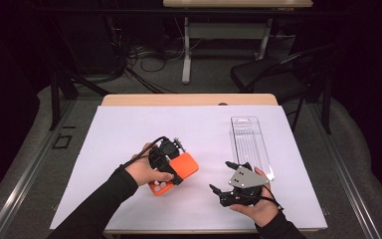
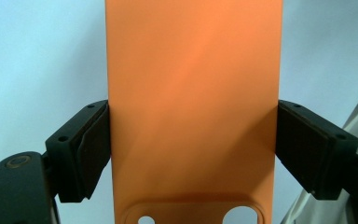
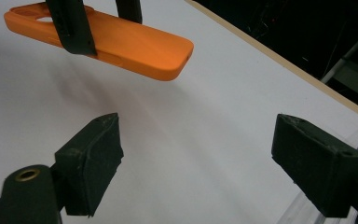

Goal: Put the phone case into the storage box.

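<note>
High view: orange phone case [image 1: 176,172] is held above the tabletop [image 1: 129,134] by the left hand-held gripper [image 1: 171,172]
Left gripper view: jaws clamped on its long edges; light, flexible, best gripped edgewise
Right gripper view: right hand-held gripper [image 3: 196,154] stands open, empty

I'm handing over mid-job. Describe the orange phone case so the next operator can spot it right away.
Start at the white sheet covering the table, then look left of its centre, near the front edge. There the left hand-held gripper clamps the orange phone case by its long sides and holds it off the sheet. It is the sole bright orange item; the clear plastic tray lying to its right is colourless.
</note>
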Available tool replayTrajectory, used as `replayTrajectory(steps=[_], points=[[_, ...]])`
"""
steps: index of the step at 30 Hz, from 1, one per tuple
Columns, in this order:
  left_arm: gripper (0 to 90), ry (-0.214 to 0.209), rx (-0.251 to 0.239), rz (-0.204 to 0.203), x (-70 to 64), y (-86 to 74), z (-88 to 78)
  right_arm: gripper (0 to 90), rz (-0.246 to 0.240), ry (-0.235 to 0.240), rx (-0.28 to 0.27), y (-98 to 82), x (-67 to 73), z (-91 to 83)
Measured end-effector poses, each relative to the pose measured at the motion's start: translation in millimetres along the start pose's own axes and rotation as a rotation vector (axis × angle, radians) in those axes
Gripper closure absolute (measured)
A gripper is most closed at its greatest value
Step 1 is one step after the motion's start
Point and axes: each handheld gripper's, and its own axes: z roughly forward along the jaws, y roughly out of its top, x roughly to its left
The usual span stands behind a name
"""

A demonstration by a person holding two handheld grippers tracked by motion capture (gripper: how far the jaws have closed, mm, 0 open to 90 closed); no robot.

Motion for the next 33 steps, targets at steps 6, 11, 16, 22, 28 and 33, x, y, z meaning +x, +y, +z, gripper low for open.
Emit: replayTrajectory(steps=[6, 11, 16, 22, 28, 33], points=[[16.2, -0.009, 0.012, 0.004, 0.0, 1.7, 1.4, 17.0, -0.051, -0.003, 0.007, 1.6, 3.0, 4.8], [16.2, -0.024, 0.013, 0.002, -0.1, 3.4, 1.9, 18.9, -0.078, -0.012, 0.009, 1.2, 2.9, 5.5], [16.2, -0.040, 0.019, 0.009, 0.5, 5.3, 2.8, 20.1, -0.107, -0.013, 0.013, 0.6, 4.0, 6.7], [16.3, -0.042, 0.026, 0.018, 0.3, 9.6, 3.7, 20.7, -0.177, -0.025, 0.030, 1.4, 6.8, 11.0], [16.3, -0.046, 0.038, 0.030, -0.3, 14.5, 4.5, 26.7, -0.275, -0.025, 0.041, 6.0, 9.3, 16.0], [16.3, -0.047, 0.038, 0.039, -1.2, 19.8, 2.7, 29.7, -0.377, -0.016, 0.063, 11.4, 13.3, 21.6]])
